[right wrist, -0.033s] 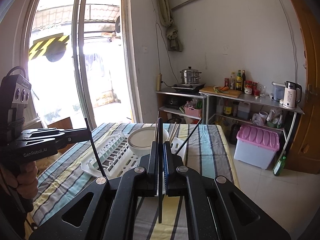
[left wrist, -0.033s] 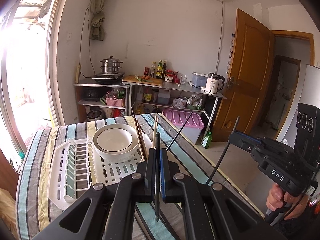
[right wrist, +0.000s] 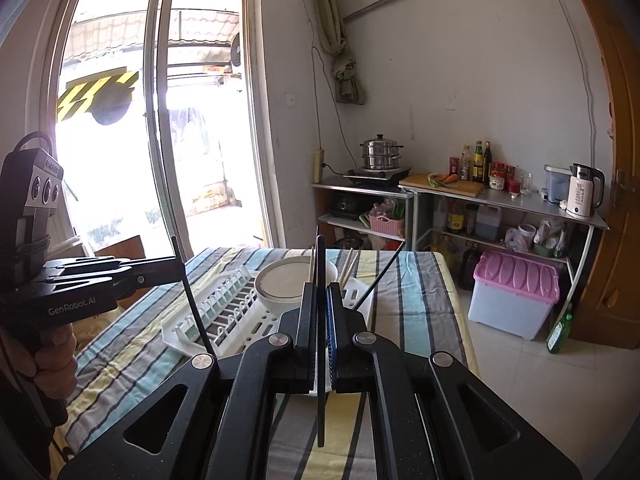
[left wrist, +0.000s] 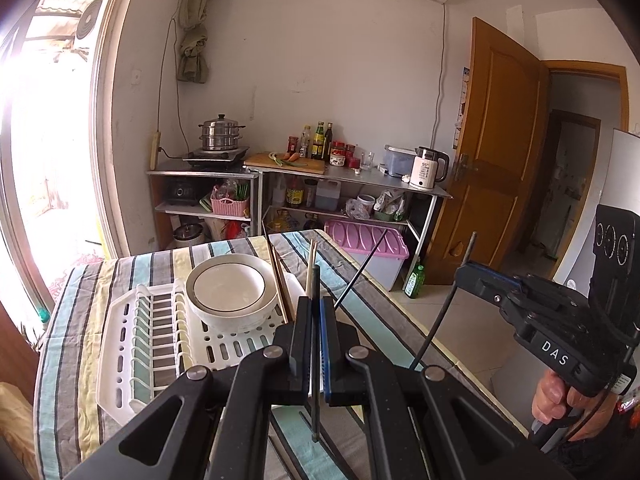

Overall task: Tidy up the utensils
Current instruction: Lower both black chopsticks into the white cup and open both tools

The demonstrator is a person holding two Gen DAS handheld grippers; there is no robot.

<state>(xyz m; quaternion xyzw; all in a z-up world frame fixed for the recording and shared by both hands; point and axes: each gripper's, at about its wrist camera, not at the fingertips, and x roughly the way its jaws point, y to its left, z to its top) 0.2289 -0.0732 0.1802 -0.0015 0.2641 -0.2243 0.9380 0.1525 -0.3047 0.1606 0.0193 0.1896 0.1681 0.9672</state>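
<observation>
Striped tablecloth (left wrist: 352, 280) carrying a white rack (left wrist: 132, 344), bowl (left wrist: 230, 292) sitting in it, chopsticks (left wrist: 278, 280) leaning at the bowl's 3 o'clock, left gripper (left wrist: 314, 312) clamping one black chopstick (left wrist: 316, 400), right gripper (right wrist: 320, 300) clamping another (right wrist: 321, 412)

Bowl (left wrist: 232, 292) sits in the rack (left wrist: 132, 344) on the table (left wrist: 64, 320) — shelves (left wrist: 352, 178) behind, door (left wrist: 496, 148) right.

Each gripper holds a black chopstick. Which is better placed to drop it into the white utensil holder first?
Probably left. The left gripper holds its black chopstick with the utensil holder just ahead of its tips. The right gripper hangs beyond the table edge, over the floor.
</observation>
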